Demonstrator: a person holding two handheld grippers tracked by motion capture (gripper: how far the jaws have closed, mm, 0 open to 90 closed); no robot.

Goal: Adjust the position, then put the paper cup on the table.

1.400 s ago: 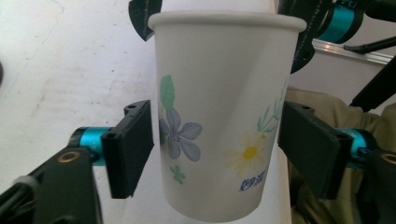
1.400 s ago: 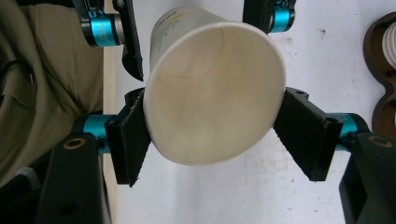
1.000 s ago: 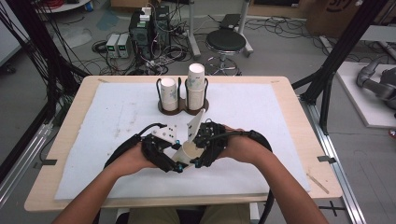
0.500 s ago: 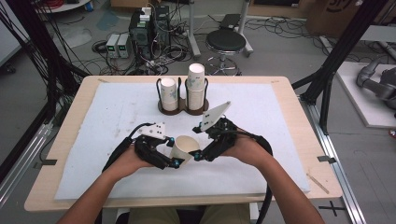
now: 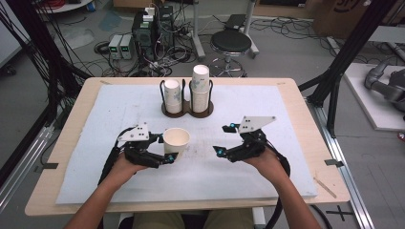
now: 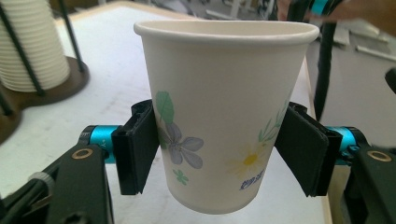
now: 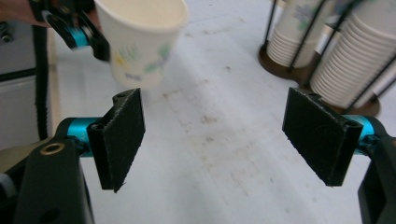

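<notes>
One paper cup (image 5: 176, 142) between the jaws of the left gripper (image 5: 168, 157), over the white mat (image 5: 95, 124) in front of the cup holder (image 5: 187, 109). Thin-walled, light, easily crushed; best held low on the wall, gently. Pads (image 6: 138, 144) on both sides, jaws just easing open. Right gripper (image 5: 220, 151) well apart, wide and empty, forearm low, jaws pointing toward the cup.
</notes>
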